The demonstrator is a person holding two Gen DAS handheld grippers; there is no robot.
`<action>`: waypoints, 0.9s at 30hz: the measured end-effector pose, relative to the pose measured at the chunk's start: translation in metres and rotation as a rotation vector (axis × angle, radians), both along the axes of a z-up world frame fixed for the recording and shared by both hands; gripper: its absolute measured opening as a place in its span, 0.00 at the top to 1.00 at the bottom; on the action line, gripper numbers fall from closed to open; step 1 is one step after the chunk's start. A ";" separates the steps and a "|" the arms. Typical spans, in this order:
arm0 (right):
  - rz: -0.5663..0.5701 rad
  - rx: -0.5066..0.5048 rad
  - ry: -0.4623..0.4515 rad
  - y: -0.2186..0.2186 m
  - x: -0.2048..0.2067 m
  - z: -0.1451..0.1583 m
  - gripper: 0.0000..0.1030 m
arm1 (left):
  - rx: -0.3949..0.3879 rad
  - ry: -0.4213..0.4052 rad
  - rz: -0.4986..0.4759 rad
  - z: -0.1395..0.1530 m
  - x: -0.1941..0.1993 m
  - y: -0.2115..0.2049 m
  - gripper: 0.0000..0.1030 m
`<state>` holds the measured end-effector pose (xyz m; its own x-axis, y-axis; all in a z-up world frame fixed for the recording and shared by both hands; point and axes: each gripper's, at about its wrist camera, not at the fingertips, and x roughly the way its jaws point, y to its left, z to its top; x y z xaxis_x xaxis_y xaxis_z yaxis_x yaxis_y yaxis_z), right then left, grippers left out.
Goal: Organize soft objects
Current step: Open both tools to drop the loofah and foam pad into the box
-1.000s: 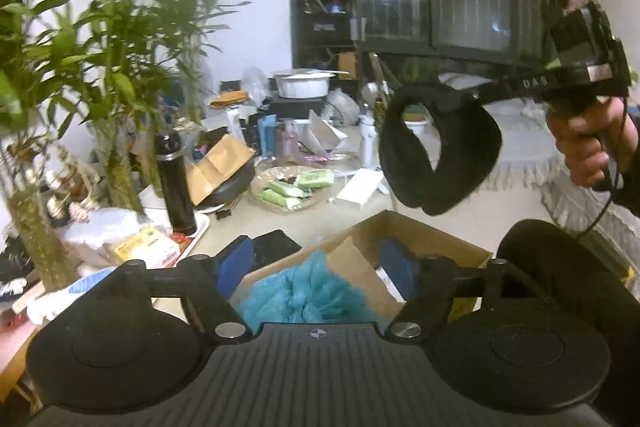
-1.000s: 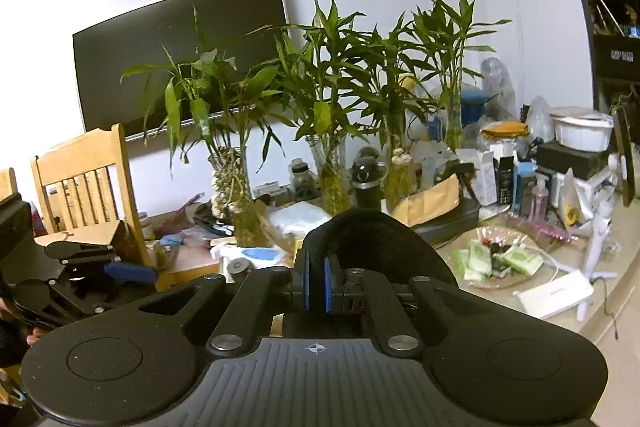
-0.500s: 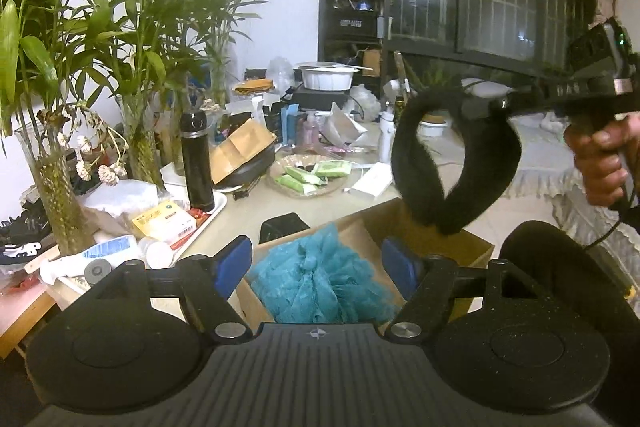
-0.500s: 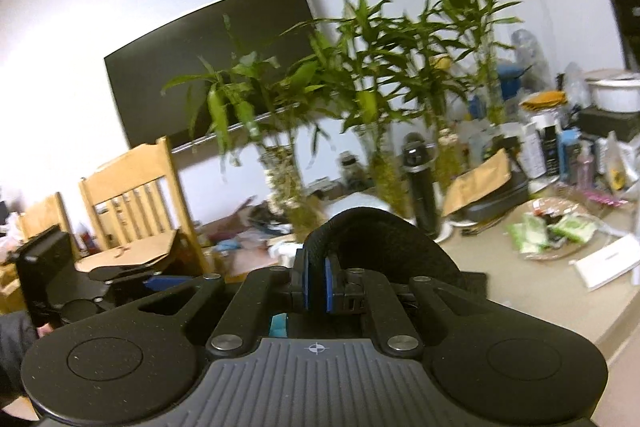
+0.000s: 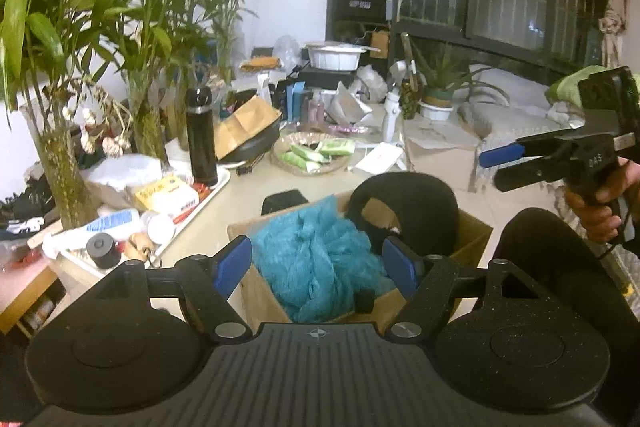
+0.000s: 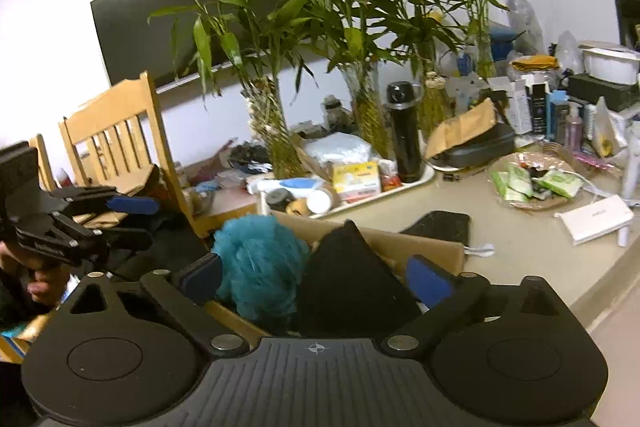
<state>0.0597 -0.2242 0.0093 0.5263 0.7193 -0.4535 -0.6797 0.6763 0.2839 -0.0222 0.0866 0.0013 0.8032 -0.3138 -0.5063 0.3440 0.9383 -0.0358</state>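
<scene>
My right gripper (image 6: 314, 277) is opening its jaws, now spread wide; the black pillow (image 6: 352, 291) sits between them, but the pads are off it. It rests in the box (image 5: 474, 231), leaning against the teal pouf (image 5: 316, 255) already inside. My left gripper (image 5: 316, 263) hovers near the box with jaws released and parted, gripping nothing. The box stands on the cluttered surface (image 6: 520, 239), near a tray (image 6: 404, 187) and a black flask (image 6: 404, 135).
</scene>
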 end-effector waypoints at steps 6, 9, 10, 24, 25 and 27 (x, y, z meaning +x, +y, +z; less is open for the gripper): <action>-0.029 -0.031 0.005 -0.007 -0.004 -0.006 0.00 | 0.003 0.045 0.018 -0.005 0.002 0.003 0.29; -0.047 -0.037 0.004 -0.010 -0.005 -0.007 0.00 | 0.011 0.058 0.025 -0.008 0.003 0.003 0.28; -0.052 -0.039 0.002 -0.010 -0.006 -0.008 0.00 | 0.014 0.059 0.026 -0.008 0.003 0.004 0.26; -0.124 -0.089 -0.022 -0.001 -0.017 0.002 0.00 | 0.015 0.031 0.062 0.005 0.006 0.007 0.21; -0.132 -0.091 -0.021 -0.001 -0.017 0.003 0.00 | 0.013 0.032 0.065 0.006 0.007 0.007 0.21; -0.154 -0.094 -0.017 -0.002 -0.018 0.006 0.00 | 0.010 0.032 0.073 0.009 0.009 0.007 0.21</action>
<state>0.0418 -0.2259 0.0157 0.6350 0.5846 -0.5050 -0.5706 0.7956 0.2034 -0.0133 0.0940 0.0108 0.8069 -0.2500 -0.5351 0.2737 0.9611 -0.0364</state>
